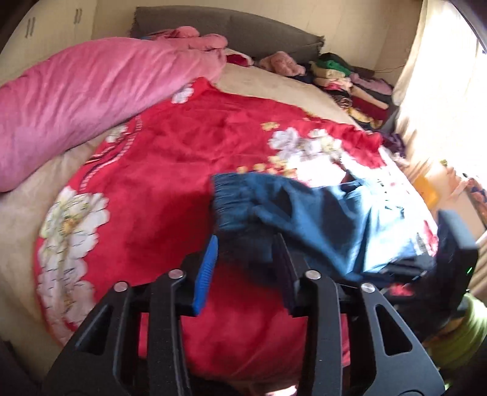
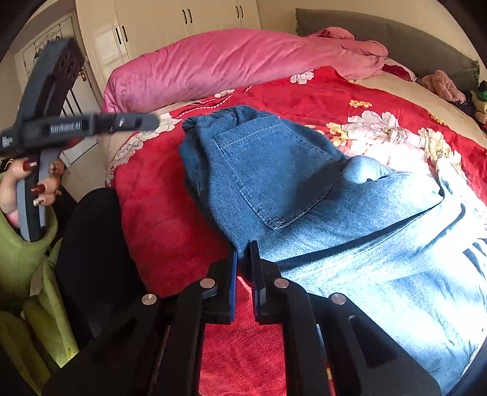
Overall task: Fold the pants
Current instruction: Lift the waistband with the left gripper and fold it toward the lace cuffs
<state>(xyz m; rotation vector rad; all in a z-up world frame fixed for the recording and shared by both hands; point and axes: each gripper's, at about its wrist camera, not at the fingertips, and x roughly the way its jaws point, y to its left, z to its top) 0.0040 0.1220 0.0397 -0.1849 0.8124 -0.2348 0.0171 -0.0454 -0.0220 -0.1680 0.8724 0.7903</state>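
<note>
Blue denim pants lie on the red flowered blanket, waistband end folded over toward the far left, back pocket up. My right gripper is shut on the near edge of the pants. In the left wrist view my left gripper is open, its jaws apart just in front of the elastic waistband of the pants, holding nothing. The left gripper also shows in the right wrist view, raised above the bed's left side, held by a hand.
A pink quilt lies rolled along the bed's far left. A stack of folded clothes sits by the grey headboard. White wardrobes stand beyond the bed. The person's green sleeve is at the left.
</note>
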